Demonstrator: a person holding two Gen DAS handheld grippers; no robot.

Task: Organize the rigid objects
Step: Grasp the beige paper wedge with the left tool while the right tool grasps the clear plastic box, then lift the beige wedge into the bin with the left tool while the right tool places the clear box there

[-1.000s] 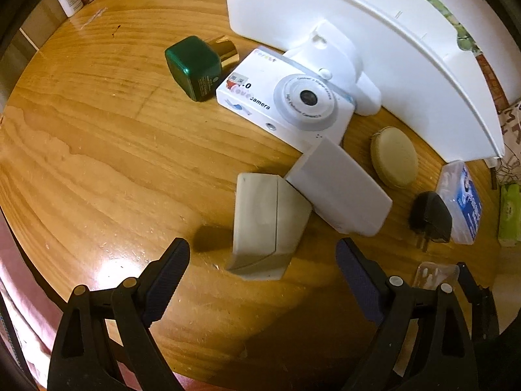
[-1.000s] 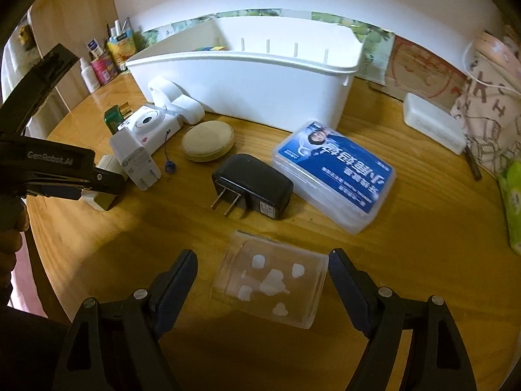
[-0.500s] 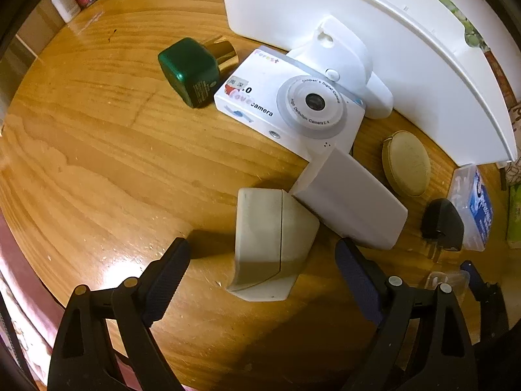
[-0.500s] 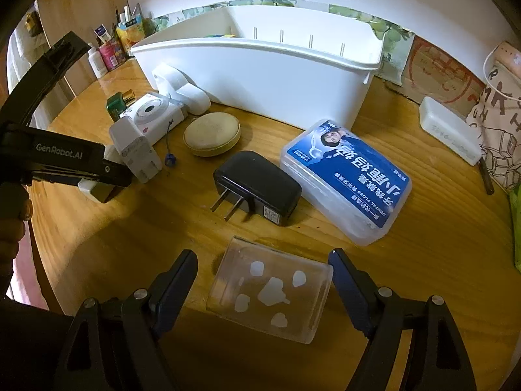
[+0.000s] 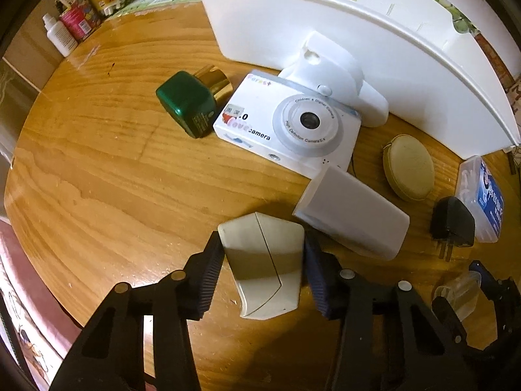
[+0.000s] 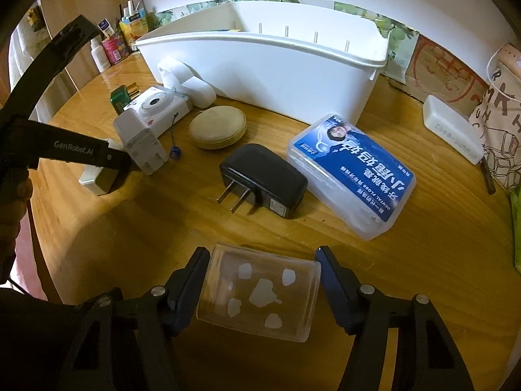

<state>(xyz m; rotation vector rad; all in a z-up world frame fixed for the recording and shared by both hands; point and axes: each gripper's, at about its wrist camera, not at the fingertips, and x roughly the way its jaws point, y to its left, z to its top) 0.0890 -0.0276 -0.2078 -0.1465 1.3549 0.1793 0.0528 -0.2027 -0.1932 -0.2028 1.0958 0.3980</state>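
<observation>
Since the earlier frames both sets of jaws have been closing: the left gripper [image 5: 264,257] went from wide open around the cream box [image 5: 265,260] to clamped on it, and the right gripper [image 6: 262,280] narrowed onto the clear case [image 6: 260,291]

Left side: ribbed pads press both flanks of the cream box, which looks nudged slightly off the table [image 5: 97,179]. Just beyond the right fingertip lies the white charger [image 5: 353,215], its corner nearly touching the box. Farther out past the fingertips: green bottle [image 5: 187,107], toy camera [image 5: 289,127], then the white bin [image 5: 325,32], well beyond

Right side: clear case sits between the fingers, left pad touching its edge, right pad at or just shy of the other edge; firm grip not confirmed from this view. Ahead of the fingertips: black plug adapter [image 6: 263,181], blue floss box [image 6: 353,176] beyond the right finger, tan round pouch [image 6: 217,127] beyond the left. The bin is farther still

Risks, as I judge them:
- cream box tapers toward the near end, so pads on slanted faces could squeeze it out forward
- lifting it may drag the charger, they sit so close
- clear case is thin, slick plastic; an off-centre or light pinch could let it pivot or pop out, spilling the white bits inside
- both hands heading for one bin could collide
</observation>
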